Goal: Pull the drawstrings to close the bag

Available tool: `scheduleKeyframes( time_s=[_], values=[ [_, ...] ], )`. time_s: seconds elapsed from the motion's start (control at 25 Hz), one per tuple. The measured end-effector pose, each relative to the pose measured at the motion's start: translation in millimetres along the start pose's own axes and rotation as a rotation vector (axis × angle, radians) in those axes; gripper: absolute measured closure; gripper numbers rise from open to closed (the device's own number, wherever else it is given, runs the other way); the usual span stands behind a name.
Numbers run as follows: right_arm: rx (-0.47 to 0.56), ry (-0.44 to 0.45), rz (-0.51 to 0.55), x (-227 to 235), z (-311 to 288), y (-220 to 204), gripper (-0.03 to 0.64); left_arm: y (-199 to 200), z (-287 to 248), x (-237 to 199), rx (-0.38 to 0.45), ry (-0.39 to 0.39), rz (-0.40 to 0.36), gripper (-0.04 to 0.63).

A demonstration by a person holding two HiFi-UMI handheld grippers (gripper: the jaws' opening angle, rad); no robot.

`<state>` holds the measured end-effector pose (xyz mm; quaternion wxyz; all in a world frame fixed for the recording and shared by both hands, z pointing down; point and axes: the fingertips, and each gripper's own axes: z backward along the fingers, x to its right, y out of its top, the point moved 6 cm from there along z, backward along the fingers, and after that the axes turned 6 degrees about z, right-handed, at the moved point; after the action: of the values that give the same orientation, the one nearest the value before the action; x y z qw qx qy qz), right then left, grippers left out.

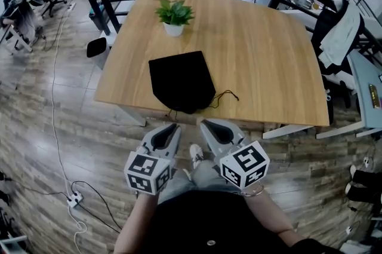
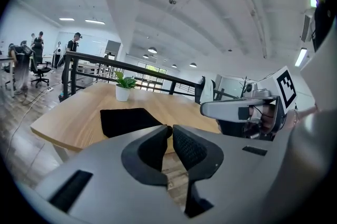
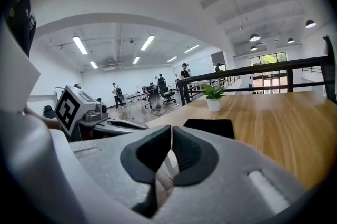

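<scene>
The bag (image 1: 182, 80) is laid flat near the table's (image 1: 262, 49) front edge, with its drawstrings (image 1: 225, 95) trailing off the near end. The left gripper (image 1: 173, 126) and right gripper (image 1: 203, 122) are held short of the table, jaws closed on nothing. The approach seems to be in hand; next the jaws would need to be opened and a string taken in each.

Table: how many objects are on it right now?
2. The bag lies at the near edge; the plant stands beyond it, toward the far edge. Nothing looks hidden.
</scene>
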<state>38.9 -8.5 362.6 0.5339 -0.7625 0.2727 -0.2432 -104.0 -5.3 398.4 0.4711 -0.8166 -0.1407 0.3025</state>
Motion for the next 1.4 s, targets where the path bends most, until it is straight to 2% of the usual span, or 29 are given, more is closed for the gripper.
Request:
scheduleKeyframes(
  time_s=[0.16, 0.4, 1.4],
  values=[
    [-0.017, 0.013, 0.004, -1.8, -0.6, -3.6, 0.617, -3.8, 0.4, 0.9, -0.006, 0.008, 0.005, 0.569],
    [-0.027, -0.006, 0.016, 3.4, -0.6, -5.0, 0.618, -4.5, -3.8, 2.1, -0.016, -0.035, 0.017, 0.58],
    [-0.051, -0.001, 0.003, 10.4, -4.9, -5.9, 0.62, -8.8, -16.9, 4.3, -0.063, -0.065, 0.014, 0.58]
  ],
)
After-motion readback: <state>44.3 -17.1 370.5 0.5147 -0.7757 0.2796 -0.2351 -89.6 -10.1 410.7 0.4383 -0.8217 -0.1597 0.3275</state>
